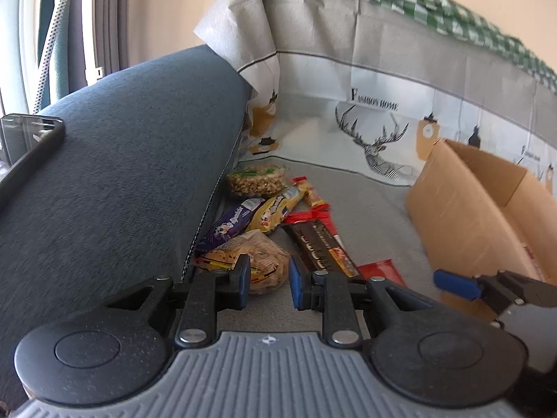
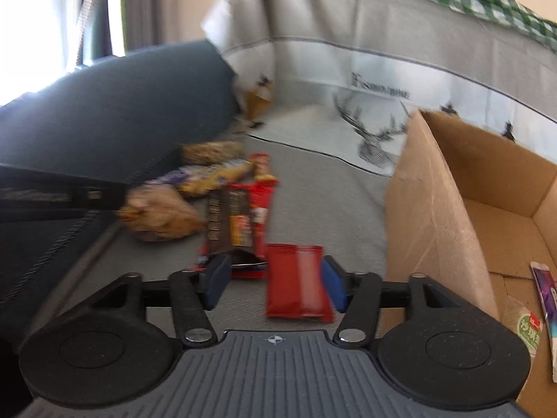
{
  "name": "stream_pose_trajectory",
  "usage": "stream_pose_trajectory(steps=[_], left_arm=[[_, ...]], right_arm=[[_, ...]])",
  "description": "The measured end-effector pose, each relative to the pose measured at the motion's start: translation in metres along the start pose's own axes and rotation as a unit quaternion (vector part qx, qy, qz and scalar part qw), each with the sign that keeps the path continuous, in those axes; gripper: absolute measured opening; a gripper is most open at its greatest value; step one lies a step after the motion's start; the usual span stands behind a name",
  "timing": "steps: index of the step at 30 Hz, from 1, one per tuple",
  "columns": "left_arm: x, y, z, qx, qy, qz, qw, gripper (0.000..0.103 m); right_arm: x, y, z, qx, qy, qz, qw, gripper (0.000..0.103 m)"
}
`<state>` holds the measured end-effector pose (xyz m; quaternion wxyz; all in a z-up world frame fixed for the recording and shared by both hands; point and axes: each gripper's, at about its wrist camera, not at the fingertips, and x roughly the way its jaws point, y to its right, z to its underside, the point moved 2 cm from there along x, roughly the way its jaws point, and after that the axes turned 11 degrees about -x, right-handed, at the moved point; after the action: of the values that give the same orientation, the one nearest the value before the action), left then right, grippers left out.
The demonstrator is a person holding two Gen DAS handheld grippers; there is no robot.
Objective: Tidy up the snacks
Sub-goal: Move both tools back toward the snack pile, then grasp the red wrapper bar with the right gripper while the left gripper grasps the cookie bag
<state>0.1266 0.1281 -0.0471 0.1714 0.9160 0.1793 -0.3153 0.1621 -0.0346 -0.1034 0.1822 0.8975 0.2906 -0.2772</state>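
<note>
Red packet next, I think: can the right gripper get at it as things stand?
Probably yes. The right gripper is open with the red packet lying flat between its fingers, nothing on top; the box stands clear to the right.

The whole right wrist view is smeared by motion: the print on the dark snack bar (image 2: 229,221) and the yellow packet (image 2: 216,174) cannot be read, and the nut bag (image 2: 212,151) is only a tan blur. The lower end of the red packet (image 2: 297,282) blurs above the gripper body, and whether the right gripper's fingers (image 2: 332,287) touch it cannot be told. In the cardboard box (image 2: 435,216), a green-labelled pack (image 2: 527,331) and a purple wrapper (image 2: 548,289) are cut off by the picture's edge. In the left wrist view, the dark armrest (image 1: 122,174) hides part of the purple packet (image 1: 229,224), the phone (image 1: 28,146) runs off the left edge, and the right gripper (image 1: 487,287) is only partly in frame.
</note>
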Motion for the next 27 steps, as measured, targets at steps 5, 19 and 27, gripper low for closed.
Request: stream_pose_trajectory(steps=[5,19,27], left_arm=[[0.024,0.003,-0.003,0.012,-0.013,-0.039,0.9991,0.054],[0.078,0.023,0.01,0.122,-0.051,-0.12,0.9838,0.055],[0.041,0.007,-0.002,0.047,-0.064,-0.062,0.9949,0.047]], right_arm=[[0.036,0.012,0.008,0.018,-0.035,0.019,0.999,0.066],[0.056,0.017,0.019,0.029,-0.069,-0.034,0.997,0.051],[0.031,0.009,0.018,0.023,-0.07,-0.068,0.995,0.045]])
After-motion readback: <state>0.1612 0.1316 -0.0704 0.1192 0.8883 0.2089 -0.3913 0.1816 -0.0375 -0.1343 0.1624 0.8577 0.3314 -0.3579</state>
